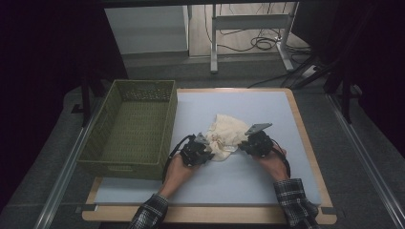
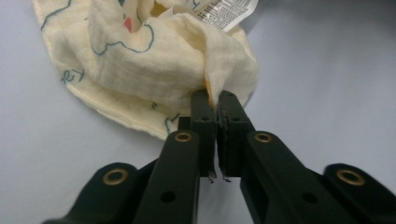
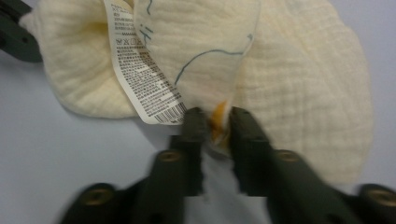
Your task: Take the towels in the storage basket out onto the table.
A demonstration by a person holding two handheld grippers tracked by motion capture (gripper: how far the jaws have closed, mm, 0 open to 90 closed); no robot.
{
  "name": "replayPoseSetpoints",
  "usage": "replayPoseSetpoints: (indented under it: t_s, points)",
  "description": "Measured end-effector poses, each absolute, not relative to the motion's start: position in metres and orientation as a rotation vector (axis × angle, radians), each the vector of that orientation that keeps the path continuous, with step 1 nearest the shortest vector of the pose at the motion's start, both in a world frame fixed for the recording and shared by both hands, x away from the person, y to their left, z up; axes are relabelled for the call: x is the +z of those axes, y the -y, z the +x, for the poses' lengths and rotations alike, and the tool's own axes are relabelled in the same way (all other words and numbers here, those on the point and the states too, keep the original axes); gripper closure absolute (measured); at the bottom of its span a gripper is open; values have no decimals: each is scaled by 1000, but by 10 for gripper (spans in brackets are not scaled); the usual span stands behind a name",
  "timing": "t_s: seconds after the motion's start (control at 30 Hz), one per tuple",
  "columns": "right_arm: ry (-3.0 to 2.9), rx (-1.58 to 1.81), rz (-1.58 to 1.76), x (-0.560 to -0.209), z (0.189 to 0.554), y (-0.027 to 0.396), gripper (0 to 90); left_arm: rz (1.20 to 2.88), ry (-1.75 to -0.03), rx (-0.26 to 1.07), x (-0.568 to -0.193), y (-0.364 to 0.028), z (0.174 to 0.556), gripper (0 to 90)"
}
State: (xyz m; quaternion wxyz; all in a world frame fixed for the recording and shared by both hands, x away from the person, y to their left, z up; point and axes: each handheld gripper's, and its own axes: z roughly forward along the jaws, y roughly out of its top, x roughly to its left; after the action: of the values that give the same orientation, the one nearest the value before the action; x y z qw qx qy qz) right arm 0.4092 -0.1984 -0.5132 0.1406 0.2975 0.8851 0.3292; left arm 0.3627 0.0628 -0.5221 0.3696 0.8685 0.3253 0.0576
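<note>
A crumpled cream cloth (image 1: 224, 133) with blue printed outlines lies on the pale blue table top (image 1: 267, 109), near its middle. My left gripper (image 1: 206, 149) is at the cloth's lower left edge; its own view has the left gripper (image 2: 216, 99) shut on a fold of the cloth (image 2: 140, 65). At the cloth's right edge is my right gripper (image 1: 244, 144). In its own view the right gripper (image 3: 215, 116) is shut on an orange-trimmed edge of the cloth (image 3: 299, 93), beside a white care label (image 3: 142, 74).
An olive green woven basket (image 1: 95, 152) stands at the table's left edge, with nothing in it. The wooden table rim (image 1: 305, 138) runs down the right side. Desk legs and cables (image 1: 258, 43) lie on the floor beyond the far edge.
</note>
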Motion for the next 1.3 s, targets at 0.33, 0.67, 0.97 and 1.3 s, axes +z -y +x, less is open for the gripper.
replayPoseSetpoints:
  t_s: [0.33,0.67,0.97,1.3]
  points:
    - [-2472,1000,839,-449,406,219,880,2235,-807,194,-512,-67,350,878]
    - [-2423,980,928,-425,436,236,879,2237,-854,217,-514,-71,350,867]
    - [-2451,947,942,-452,453,217,707,2243,-851,201,-514,-66,347,619]
    - [-2497,1011,958,-452,416,239,676,2225,-819,211,-502,-60,347,573]
